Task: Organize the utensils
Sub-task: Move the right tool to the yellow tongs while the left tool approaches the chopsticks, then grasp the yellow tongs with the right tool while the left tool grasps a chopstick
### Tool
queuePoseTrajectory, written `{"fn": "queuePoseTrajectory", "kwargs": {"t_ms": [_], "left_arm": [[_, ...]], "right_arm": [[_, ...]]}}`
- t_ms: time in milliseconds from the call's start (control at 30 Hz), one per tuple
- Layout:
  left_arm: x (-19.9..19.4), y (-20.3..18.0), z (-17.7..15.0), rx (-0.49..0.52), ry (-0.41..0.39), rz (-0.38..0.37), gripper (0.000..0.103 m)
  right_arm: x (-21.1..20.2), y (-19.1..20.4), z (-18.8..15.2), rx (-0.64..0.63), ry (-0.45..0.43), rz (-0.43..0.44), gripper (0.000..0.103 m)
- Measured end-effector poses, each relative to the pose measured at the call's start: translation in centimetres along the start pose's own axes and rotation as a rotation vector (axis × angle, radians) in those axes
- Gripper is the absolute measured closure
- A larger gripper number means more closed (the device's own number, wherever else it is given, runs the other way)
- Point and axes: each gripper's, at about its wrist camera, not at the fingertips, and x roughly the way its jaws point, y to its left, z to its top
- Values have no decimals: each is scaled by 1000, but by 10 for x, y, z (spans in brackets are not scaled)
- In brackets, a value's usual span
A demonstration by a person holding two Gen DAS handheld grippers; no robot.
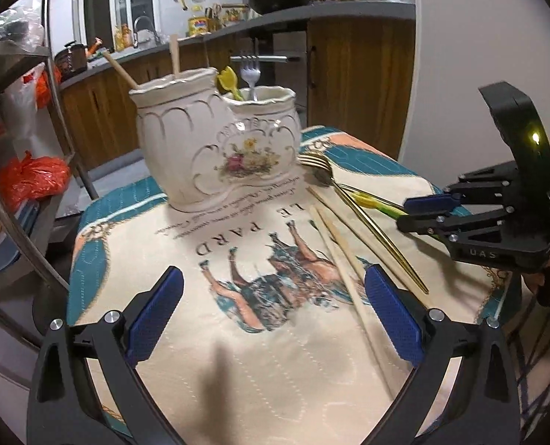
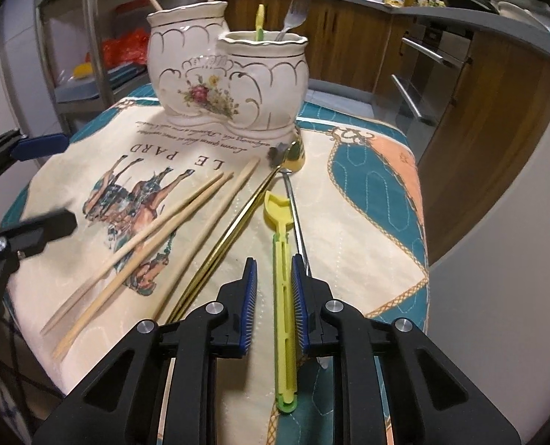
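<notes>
Ceramic holder (image 2: 226,74): cream-white glaze, gold scalloped lines, pink-and-yellow flower spray on front. Cloth (image 1: 275,371): cream ground, teal and peach border with gold rope motif, black lettering, horses printed in brown and teal. Chopsticks (image 2: 152,237): pale wood. Scoop (image 2: 284,278) between pads: yellow, green end cap. Gold utensil (image 2: 234,230): shiny gold handle. Fork (image 2: 295,7) in holder: silver. Left gripper (image 1: 273,319), right gripper (image 2: 273,302): black frames, blue ribbed pads (image 1: 156,319).

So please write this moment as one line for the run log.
left gripper: open, empty | right gripper: around yellow plastic utensil, not fully shut | ceramic holder: two chopsticks, fork, yellow utensil inside
</notes>
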Motion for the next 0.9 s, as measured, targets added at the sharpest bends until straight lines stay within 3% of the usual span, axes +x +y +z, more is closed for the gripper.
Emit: {"fn": "queuePoseTrajectory", "kwargs": {"t_ms": [167,367,433,700,767,800,900], "left_arm": [[8,-10,-1,10,47,-15,8],[21,-19,-3,10,120,-55,32],[24,-23,-4,20,143,-69,48],[34,-33,-1,56,171,-88,72],[35,-31,0,54,177,-100,82],[36,-30,1,54,183,-104,93],[36,-19,2,40,198,-118,96]], "right_arm": [[1,-1,4,-15,24,21,82],[-1,-4,0,8,17,40,82],[-1,-4,0,11,17,43,82],[-2,-8,-3,35,18,48,82],[0,-8,-2,33,23,50,82],[0,-8,-2,32,25,51,82],[2,-6,-1,29,27,57,82]]}}
